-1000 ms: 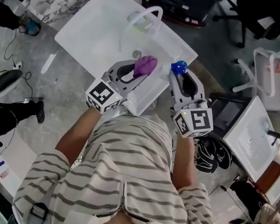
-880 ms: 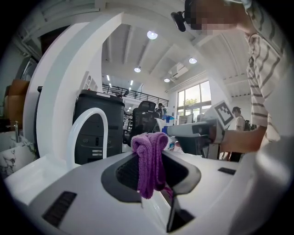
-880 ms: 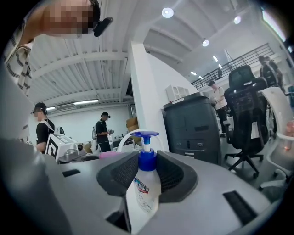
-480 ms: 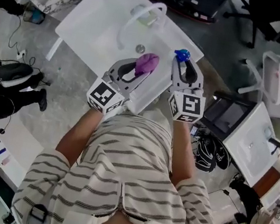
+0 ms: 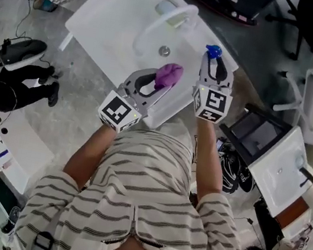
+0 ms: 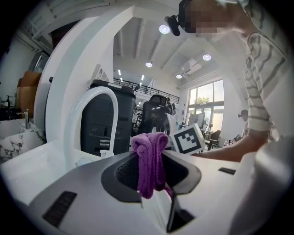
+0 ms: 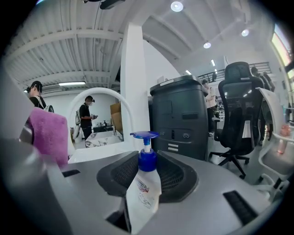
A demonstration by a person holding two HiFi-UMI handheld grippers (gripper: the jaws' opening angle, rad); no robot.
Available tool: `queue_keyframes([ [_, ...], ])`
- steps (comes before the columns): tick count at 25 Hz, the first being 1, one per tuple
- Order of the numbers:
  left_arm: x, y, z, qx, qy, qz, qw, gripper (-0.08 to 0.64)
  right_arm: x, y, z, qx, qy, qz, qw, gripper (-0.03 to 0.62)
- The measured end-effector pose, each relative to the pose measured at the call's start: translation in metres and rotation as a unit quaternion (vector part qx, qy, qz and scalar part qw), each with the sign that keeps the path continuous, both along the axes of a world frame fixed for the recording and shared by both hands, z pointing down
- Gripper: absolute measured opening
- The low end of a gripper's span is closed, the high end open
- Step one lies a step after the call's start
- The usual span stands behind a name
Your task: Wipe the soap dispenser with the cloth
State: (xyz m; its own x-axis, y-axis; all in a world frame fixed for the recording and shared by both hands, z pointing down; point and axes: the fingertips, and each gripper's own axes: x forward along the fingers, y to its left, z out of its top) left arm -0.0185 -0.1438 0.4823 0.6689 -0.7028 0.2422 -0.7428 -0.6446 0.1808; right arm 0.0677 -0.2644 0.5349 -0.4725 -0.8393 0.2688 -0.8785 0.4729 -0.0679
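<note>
- My right gripper (image 5: pixel 215 66) held the dispenser (image 7: pixel 143 193) at upper middle of the frame.
- My left gripper (image 5: pixel 158 86) clamped the cloth (image 6: pixel 149 160), just left of it.
- I judged it best to hold the dispenser steady and rub the cloth along its side.

Grey floor (image 5: pixel 79 90); white sink (image 5: pixel 114 24); black office chair (image 7: pixel 239 105); ceiling spotlights (image 7: pixel 177 6); bright window (image 6: pixel 204 98).

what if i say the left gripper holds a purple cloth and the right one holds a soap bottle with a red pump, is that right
Not quite: the pump is blue, not red, as the right gripper view shows. The left gripper does hold the purple cloth and the right gripper the soap bottle.
</note>
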Motion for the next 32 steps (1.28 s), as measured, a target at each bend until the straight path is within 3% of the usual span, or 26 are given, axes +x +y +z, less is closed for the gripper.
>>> queue_keyframes([
  [13, -0.011, -0.003, 0.027, -0.039, 0.01, -0.016, 0.9991, 0.12, -0.01, -0.047, 0.049, -0.011, 0.04, 0.002, 0.999, 0.135],
  [22, -0.014, -0.003, 0.032, -0.048, 0.01, -0.015, 0.9987, 0.12, -0.006, -0.046, 0.067, -0.025, 0.053, 0.01, 0.998, 0.141],
  [25, -0.012, -0.003, 0.029, -0.049, 0.016, -0.018, 0.9985, 0.12, -0.004, -0.045, 0.071, -0.038, 0.053, 0.014, 0.998, 0.164],
  [27, -0.011, -0.003, 0.028, -0.048, 0.017, -0.018, 0.9986, 0.12, -0.003, -0.044, 0.071, -0.046, 0.048, 0.013, 0.998, 0.238],
  [32, -0.013, 0.001, 0.027, -0.044, 0.021, -0.025, 0.9985, 0.12, -0.001, -0.034, 0.062, -0.042, 0.038, 0.014, 0.998, 0.213],
])
